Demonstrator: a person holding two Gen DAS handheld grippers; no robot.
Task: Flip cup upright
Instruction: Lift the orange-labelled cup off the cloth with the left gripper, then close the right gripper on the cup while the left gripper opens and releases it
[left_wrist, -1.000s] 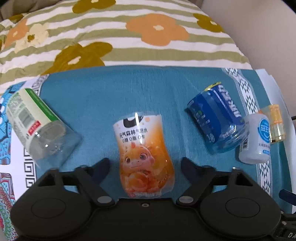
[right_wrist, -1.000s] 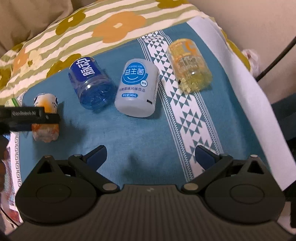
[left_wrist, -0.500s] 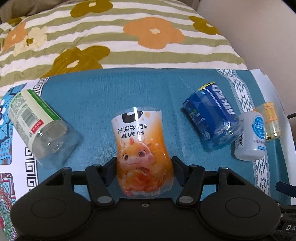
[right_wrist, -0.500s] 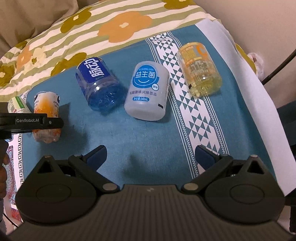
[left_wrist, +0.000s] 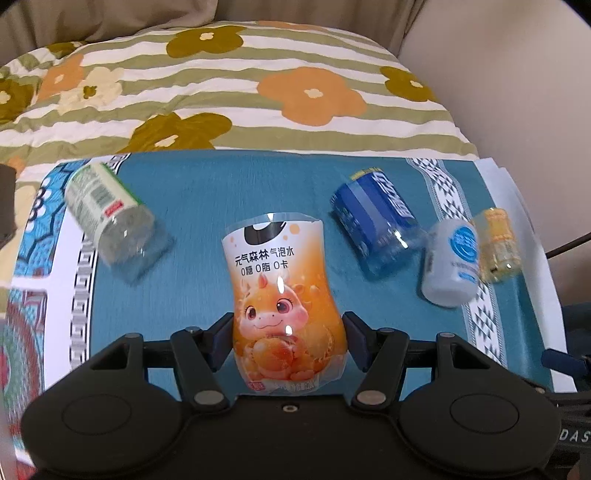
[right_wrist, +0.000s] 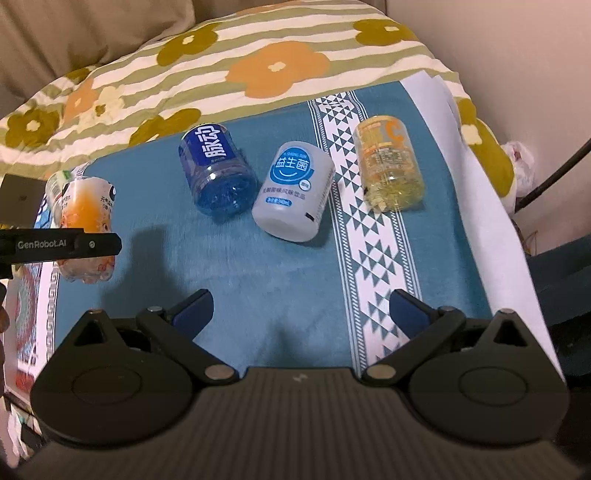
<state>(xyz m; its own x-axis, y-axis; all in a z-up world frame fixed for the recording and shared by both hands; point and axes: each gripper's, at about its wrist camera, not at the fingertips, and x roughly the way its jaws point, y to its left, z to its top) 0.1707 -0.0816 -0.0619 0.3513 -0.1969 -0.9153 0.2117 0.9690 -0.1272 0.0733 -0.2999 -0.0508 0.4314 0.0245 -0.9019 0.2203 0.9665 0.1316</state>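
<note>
An orange cup with a cartoon dragon label sits between the fingers of my left gripper, which is shut on its lower part and holds it above the blue cloth. It also shows in the right wrist view, held at the far left by a left gripper finger, with its shadow on the cloth beside it. My right gripper is open and empty over the blue cloth, short of the other cups.
Other cups lie on their sides: a green-labelled clear one at the left, a blue one, a white one and a yellow one to the right. A flowered blanket lies behind. A black cable runs at right.
My left gripper closed on the orange cup and lifted it off the cloth. The right gripper stayed open and shifted only slightly.
</note>
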